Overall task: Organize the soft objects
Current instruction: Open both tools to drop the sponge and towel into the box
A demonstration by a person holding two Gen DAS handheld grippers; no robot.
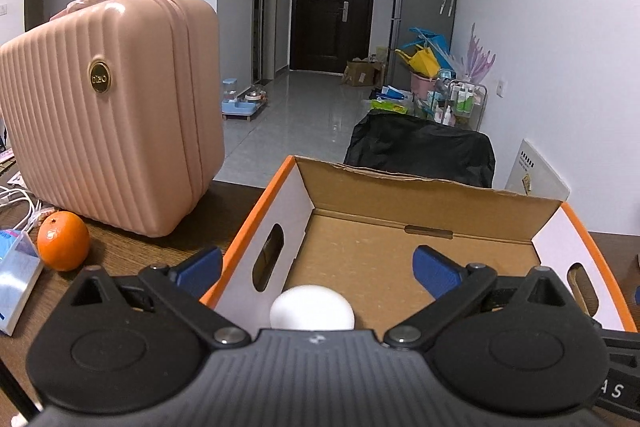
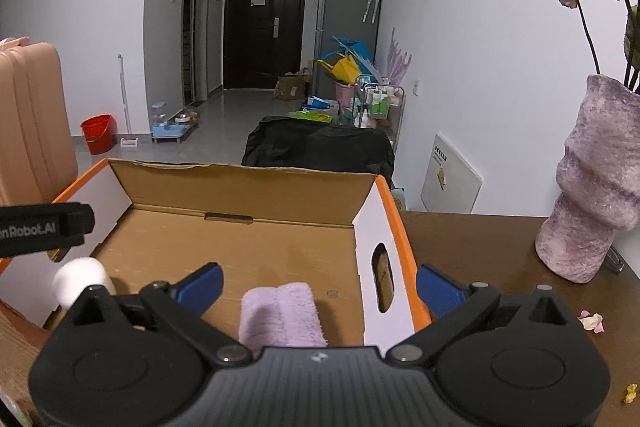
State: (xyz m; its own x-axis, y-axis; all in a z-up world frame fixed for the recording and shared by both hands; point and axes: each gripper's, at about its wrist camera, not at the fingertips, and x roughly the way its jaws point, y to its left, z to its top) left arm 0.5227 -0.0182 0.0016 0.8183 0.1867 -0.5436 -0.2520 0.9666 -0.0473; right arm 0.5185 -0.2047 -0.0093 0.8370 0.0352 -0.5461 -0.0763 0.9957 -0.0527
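Note:
An open cardboard box (image 1: 400, 199) with orange outer sides stands on the dark wooden table. A white soft ball (image 1: 312, 309) lies on its floor at the near edge, just below my left gripper (image 1: 318, 269). That gripper is open and holds nothing, with one blue fingertip (image 1: 200, 267) outside the box's left wall. In the right wrist view the same box (image 2: 240, 187) holds a folded lilac towel (image 2: 280, 315) under my open right gripper (image 2: 320, 285), which straddles the right wall. The white ball (image 2: 78, 281) sits at the box's left end.
A pink ribbed suitcase (image 1: 112, 115) stands left of the box, with an orange (image 1: 63, 241) and a tissue pack (image 1: 16, 279) in front of it. Right of the box are a lilac vase (image 2: 592, 187) with dried flowers and loose petals (image 2: 591, 320). A black-covered object (image 1: 420, 147) stands behind the table.

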